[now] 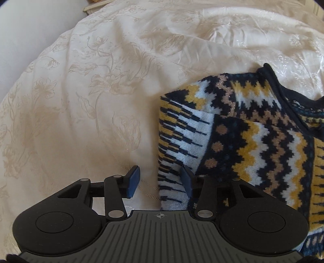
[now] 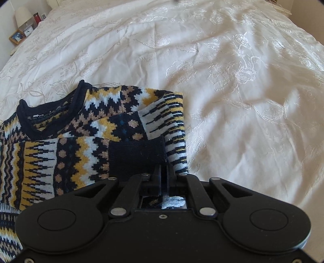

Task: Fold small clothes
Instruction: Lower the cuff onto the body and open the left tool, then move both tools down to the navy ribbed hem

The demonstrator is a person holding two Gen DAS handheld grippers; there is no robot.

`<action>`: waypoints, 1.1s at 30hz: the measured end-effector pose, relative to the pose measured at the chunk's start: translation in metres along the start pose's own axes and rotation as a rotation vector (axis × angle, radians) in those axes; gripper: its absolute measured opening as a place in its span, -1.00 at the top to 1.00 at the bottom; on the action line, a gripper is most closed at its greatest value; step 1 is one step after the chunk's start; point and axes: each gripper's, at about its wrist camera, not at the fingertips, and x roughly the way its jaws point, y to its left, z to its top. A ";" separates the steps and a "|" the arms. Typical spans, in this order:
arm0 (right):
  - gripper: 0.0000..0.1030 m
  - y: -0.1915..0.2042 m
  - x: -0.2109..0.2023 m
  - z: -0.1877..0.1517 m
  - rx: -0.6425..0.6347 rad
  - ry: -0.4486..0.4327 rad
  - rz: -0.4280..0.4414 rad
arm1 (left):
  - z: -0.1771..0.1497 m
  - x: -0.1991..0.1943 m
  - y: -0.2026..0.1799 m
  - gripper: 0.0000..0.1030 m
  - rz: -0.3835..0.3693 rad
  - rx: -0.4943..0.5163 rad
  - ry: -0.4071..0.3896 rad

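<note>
On a cream bedspread with a woven floral pattern (image 1: 85,85), at the far left of the left wrist view, only bare quilted cloth shows, creased and running up to a pale wall. Moving rightward, the left gripper (image 1: 160,180) hovers low over the bed with its jaws wide apart, gripping nothing: one blue-padded finger sits over bare bedspread, the other over the folded side edge of a knitted sweater in navy, mustard, white and tan zigzag bands (image 1: 253,137). That sweater lies flat on the bed to the right of this view, its sides folded inward and its dark rolled neckline (image 1: 283,89) pointing away from the camera. From the right wrist view, the same sweater (image 2: 66,153) fills the lower left, with a small bedside table at the upper left corner carrying a wooden picture frame (image 2: 17,36) and a red candle jar (image 2: 37,17) (other items there are too small to tell). Further right, the right gripper (image 2: 164,176) has its jaws drawn close together, pinching the navy ribbed cuff of a sleeve (image 2: 137,155) laid across the sweater's front. Beyond that, bare bedspread stretches to the right edge.
</note>
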 end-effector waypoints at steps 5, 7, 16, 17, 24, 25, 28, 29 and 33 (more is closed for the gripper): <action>-0.03 -0.003 -0.020 -0.005 0.003 -0.062 -0.014 | -0.008 -0.021 0.008 0.11 -0.035 0.010 -0.020; -0.14 -0.007 -0.031 -0.010 0.011 -0.090 0.000 | -0.015 -0.033 0.012 0.08 -0.081 0.002 -0.024; -0.31 -0.020 -0.072 -0.057 -0.015 -0.091 0.042 | -0.076 -0.082 0.027 -0.05 -0.147 -0.020 -0.025; -0.36 -0.021 -0.075 -0.064 -0.018 -0.086 0.046 | -0.082 -0.087 0.028 -0.06 -0.152 -0.022 -0.019; -0.72 -0.028 -0.089 -0.110 -0.029 -0.047 0.087 | -0.127 -0.107 0.030 -0.23 -0.171 -0.041 0.028; -0.75 -0.030 -0.091 -0.116 -0.030 -0.040 0.095 | -0.134 -0.109 0.030 -0.24 -0.171 -0.048 0.036; -0.84 -0.033 -0.092 -0.132 -0.048 -0.016 0.108 | -0.154 -0.111 0.027 -0.27 -0.162 -0.044 0.061; -0.91 -0.034 -0.092 -0.137 -0.056 -0.007 0.109 | -0.161 -0.112 0.025 -0.27 -0.156 -0.031 0.071; -0.97 -0.041 -0.087 -0.156 -0.083 0.047 0.124 | -0.190 -0.112 0.016 -0.28 -0.142 0.001 0.108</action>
